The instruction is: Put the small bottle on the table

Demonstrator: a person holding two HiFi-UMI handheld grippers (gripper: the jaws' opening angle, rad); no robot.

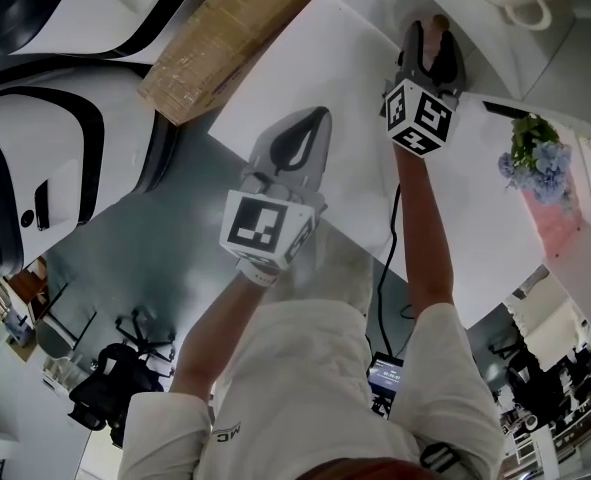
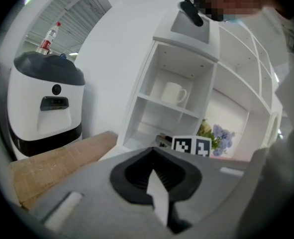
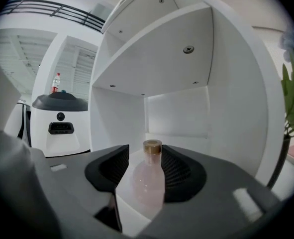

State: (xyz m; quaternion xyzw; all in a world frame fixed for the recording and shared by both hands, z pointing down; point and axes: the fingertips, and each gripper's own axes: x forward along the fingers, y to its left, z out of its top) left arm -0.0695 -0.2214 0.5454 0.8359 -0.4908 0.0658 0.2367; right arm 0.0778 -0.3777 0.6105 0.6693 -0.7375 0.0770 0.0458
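Note:
A small pink bottle (image 3: pixel 148 180) with a tan cap stands on the floor of a white shelf compartment (image 3: pixel 179 116). My right gripper (image 3: pixel 146 149) is open around it, one pad on each side of its neck, with a thin gap showing at the left pad. In the head view the right gripper (image 1: pixel 430 53) reaches into the shelf at the far edge of the white table (image 1: pixel 305 58), and the bottle's cap (image 1: pixel 439 22) shows between its fingers. My left gripper (image 1: pixel 312 120) hovers over the table's near left part, shut and empty; in its own view the left gripper (image 2: pixel 154 151) faces the shelf.
A white mug (image 2: pixel 174 93) sits on a higher shelf. Blue flowers (image 1: pixel 535 158) stand to the right of the shelf. A cardboard box (image 1: pixel 225 38) lies at the table's left end. A white and black machine (image 2: pixel 45 98) stands beyond it.

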